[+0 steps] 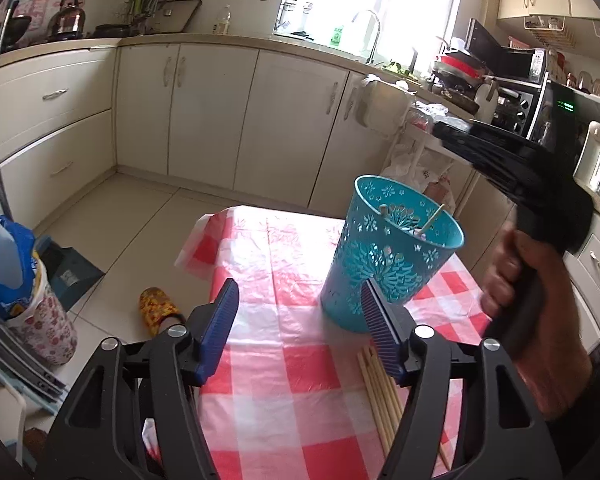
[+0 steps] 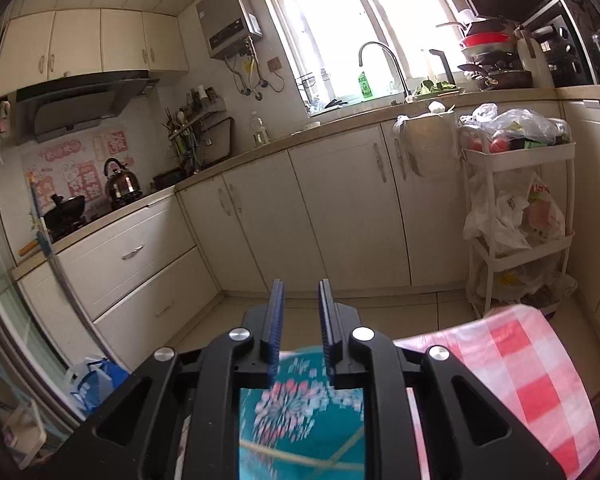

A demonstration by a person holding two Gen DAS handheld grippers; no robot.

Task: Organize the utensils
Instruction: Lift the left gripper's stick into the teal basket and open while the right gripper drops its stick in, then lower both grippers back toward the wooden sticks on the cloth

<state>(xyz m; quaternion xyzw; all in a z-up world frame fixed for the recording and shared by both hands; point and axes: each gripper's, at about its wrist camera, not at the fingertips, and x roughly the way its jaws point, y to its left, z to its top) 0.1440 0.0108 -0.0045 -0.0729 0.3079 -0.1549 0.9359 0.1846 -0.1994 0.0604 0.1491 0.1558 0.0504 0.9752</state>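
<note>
1. The left gripper (image 1: 300, 320) stands wide apart over the checked cloth (image 1: 284, 400), nothing between its blue pads.
2. Its right finger covers part of the chopsticks (image 1: 380, 392) lying on the cloth; their near ends run under the gripper body.
3. Just beyond stands the teal cup (image 1: 384, 264), upright, with stick ends showing inside.
4. The right gripper (image 2: 300, 320) shows a narrow gap, empty; in the left view its tips blur against the counter, and a hand (image 1: 540, 320) grips its handle.
5. Below it the cup (image 2: 300, 412) is blurred and mostly hidden by the gripper body.
</note>
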